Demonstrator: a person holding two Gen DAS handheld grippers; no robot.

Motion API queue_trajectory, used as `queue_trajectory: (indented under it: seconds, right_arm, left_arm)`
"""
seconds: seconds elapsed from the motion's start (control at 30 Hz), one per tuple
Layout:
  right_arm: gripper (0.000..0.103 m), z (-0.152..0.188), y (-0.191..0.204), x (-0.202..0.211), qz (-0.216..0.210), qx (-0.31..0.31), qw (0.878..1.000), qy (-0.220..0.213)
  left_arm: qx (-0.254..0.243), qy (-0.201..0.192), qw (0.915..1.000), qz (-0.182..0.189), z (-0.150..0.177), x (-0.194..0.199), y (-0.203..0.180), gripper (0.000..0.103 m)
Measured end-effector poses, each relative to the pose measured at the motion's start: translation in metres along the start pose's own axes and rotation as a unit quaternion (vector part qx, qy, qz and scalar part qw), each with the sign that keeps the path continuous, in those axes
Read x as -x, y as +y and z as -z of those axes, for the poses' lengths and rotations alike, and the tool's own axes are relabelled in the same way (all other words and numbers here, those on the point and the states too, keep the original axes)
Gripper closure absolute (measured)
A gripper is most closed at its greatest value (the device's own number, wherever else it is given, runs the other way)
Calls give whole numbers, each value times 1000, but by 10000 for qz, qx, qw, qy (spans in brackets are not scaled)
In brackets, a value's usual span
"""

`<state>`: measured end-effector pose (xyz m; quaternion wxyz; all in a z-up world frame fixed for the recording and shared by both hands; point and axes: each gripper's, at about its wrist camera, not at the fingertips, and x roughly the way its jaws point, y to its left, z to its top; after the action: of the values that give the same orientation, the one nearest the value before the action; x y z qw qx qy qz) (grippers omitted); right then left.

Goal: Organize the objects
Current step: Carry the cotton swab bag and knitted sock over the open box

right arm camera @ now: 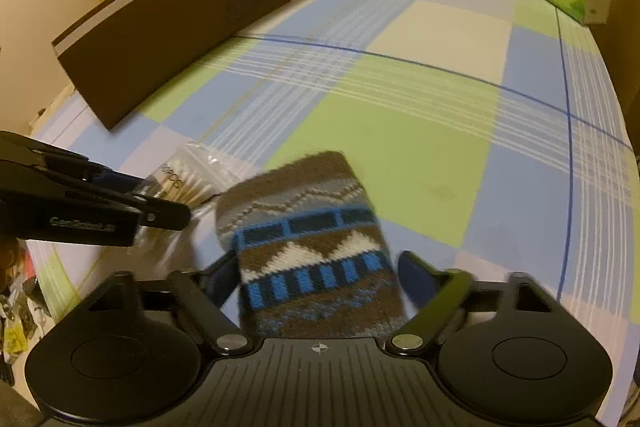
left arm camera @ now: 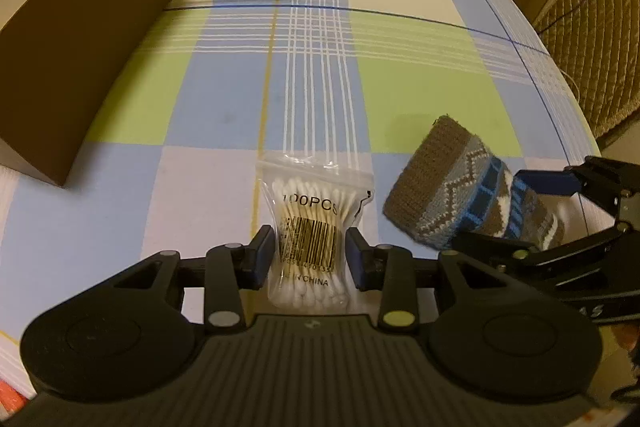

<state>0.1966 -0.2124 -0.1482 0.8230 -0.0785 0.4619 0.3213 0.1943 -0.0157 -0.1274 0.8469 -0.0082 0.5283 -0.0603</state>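
The swab bag [left arm camera: 310, 233] is a small clear zip bag full of cotton swabs. I think it is very light and soft, and the plastic film is smooth, so it may slip or crumple if it is taken by an edge. The best place to hold it seems to be the middle, across the bundle of sticks, where it is firm enough for the pads. The sock [right arm camera: 310, 247] is a folded knitted piece in brown, grey and blue. It should be light, soft and not slippery; it will bend and hang down, so a hold across the folded middle is safer than a hold at one end.

Both things are on the checked cloth [left arm camera: 420, 83], at its near edge. The bag lies at the left, the sock just beside it at the right. A long brown box [left arm camera: 92, 27] stands far at the left, well apart from them.

The left gripper [left arm camera: 310, 255] has narrow jaws, one on each side of the bag at the barcode. A thin gap seems to show on both sides, so I judge the pads do not press it. The right gripper [right arm camera: 316, 277] has wider jaws around the sock. The right pad stands clear of the wool; the left pad is very close, and I cannot tell if it touches.
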Motion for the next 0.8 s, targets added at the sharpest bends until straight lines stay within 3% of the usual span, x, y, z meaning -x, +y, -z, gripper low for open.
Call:
queue_trajectory:
  seconds: [0.23,0.5,0.8]
  right_arm:
    - [70,1,9,0,-179,97,9998,61]
    - [76,-1,17,3,-287,33,9995,143]
    - [76,-21,34,28,-520,-798,9954,133]
  left_arm:
    - [279,-36,9996,60,5,5,-1,82]
    - [423,-81,9990,141,16,17,6,85]
    - [386,-328,9977,453,15,56,31,85]
